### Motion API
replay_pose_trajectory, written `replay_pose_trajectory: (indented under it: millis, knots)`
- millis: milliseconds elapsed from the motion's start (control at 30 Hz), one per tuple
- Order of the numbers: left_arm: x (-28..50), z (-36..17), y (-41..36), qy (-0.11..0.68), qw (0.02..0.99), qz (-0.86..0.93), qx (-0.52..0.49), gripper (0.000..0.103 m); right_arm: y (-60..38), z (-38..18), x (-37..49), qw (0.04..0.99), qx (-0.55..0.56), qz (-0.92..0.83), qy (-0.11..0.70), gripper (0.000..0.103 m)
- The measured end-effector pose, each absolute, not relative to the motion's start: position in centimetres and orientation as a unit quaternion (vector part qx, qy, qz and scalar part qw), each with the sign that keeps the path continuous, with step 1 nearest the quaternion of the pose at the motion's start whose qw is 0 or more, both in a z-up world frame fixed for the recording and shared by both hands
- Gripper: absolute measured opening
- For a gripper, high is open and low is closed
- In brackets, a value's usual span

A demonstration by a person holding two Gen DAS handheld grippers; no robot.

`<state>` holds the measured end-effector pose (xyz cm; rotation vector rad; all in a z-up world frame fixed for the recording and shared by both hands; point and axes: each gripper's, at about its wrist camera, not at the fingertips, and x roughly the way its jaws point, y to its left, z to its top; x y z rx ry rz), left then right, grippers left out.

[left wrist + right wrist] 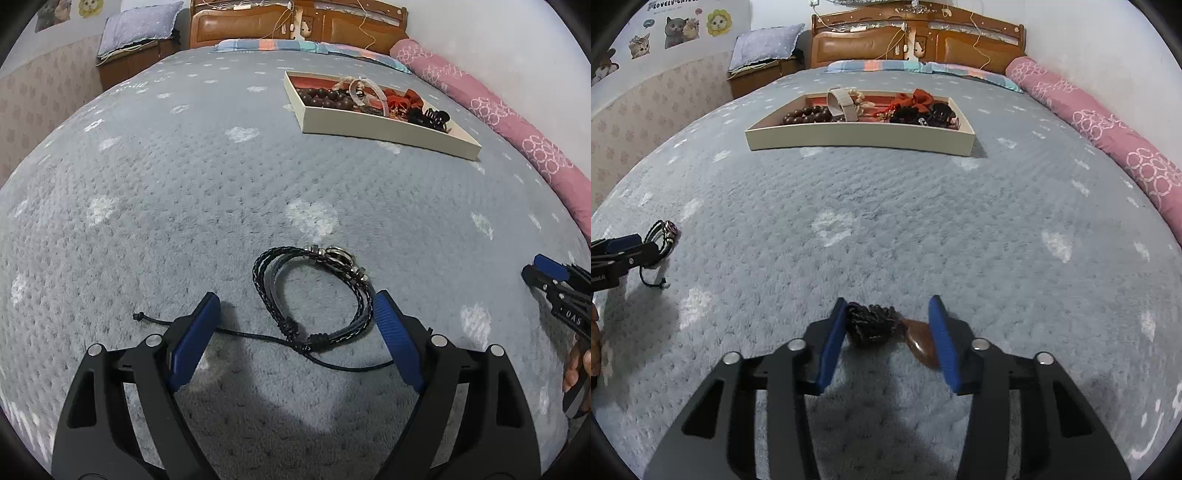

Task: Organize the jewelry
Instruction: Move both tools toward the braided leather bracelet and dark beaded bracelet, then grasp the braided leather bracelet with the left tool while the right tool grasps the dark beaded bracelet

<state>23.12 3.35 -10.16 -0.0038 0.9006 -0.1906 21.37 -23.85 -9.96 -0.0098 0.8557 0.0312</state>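
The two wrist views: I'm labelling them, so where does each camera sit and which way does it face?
Left wrist: on the left hand-held gripper, open around the black braided bracelet, facing the headboard; right hand-held gripper at its edge.
Right wrist: on the right hand-held gripper, straddling a dark tassel pendant, same heading.
Shared: jewelry tray, grey bedspread.
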Motion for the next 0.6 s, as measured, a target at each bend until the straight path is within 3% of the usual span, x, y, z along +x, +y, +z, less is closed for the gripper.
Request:
replay_pose_trajectory:
  millis: [67,600]
  knots:
    - [23.14,-10.15,3.25,0.434,0.896,-0.093,0.001,0.081,-23.78,-10.10,21.70,0.908,-0.005,0.019,0.419,0.028]
    - [23.31,-10.13,3.16,0.433,0.894,-0.113,-0.006,0.063,-24.12,-9.87,21.61,0.909,0.013,0.023,0.416,0.025]
